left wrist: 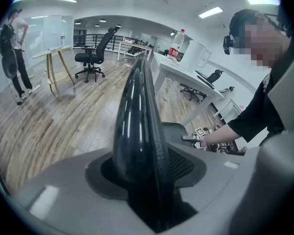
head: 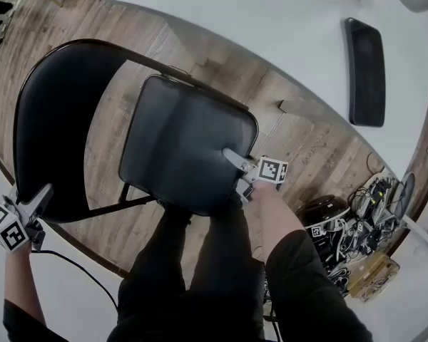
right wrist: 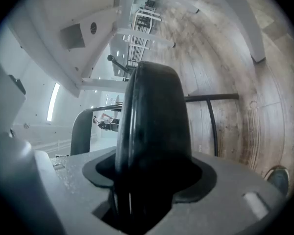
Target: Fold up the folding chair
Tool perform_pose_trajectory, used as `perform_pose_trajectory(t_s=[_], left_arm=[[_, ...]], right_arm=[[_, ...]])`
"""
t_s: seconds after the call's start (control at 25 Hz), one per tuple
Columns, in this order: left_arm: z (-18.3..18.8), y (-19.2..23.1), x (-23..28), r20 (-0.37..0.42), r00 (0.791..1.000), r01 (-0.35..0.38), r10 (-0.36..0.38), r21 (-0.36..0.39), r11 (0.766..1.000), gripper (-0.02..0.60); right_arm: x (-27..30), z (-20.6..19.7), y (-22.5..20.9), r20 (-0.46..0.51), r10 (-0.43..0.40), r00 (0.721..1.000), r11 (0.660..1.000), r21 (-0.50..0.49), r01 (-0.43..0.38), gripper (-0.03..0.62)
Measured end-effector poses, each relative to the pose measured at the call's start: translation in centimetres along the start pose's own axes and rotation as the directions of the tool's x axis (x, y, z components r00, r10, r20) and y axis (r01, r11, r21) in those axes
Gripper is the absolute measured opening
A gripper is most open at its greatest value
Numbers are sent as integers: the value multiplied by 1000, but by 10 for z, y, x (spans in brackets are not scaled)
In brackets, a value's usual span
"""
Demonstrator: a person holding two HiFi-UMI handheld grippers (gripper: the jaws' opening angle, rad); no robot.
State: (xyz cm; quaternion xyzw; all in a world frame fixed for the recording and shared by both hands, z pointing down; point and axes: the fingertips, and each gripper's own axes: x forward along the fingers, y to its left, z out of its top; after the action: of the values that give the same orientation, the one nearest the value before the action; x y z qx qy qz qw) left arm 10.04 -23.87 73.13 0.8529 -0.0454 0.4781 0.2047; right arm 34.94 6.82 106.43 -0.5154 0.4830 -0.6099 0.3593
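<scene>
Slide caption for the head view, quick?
Seen from above: left gripper clamps the curved black backrest of the folding chair, right gripper clamps the front edge of its black padded seat.

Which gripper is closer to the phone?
Right. The right gripper holds the seat, nearer the phone; the left gripper holds the backrest, farther off.

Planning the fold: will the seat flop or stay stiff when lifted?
The seat looks a rigid padded panel, so likely pivots whole. Its glossy cover may slip in the tongs of the right gripper. The thin tube frame suggests modest weight.
</scene>
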Motion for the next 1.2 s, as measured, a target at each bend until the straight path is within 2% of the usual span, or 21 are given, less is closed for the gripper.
perform_pose_trajectory(t_s=[0.44, 0.68, 1.2], left_arm=[[5, -9, -5, 10, 1000, -17, 16, 14, 1000, 201], [14, -18, -15, 21, 999, -47, 46, 48, 998, 188], [25, -47, -33, 19, 1000, -19, 18, 67, 998, 131]], right_arm=[[-5, -2, 8, 7, -44, 999, 999, -12, 44, 298], [-10, -13, 20, 27, -75, 997, 997, -12, 75, 290], [-10, -20, 58, 51, -123, 991, 992, -3, 123, 261]])
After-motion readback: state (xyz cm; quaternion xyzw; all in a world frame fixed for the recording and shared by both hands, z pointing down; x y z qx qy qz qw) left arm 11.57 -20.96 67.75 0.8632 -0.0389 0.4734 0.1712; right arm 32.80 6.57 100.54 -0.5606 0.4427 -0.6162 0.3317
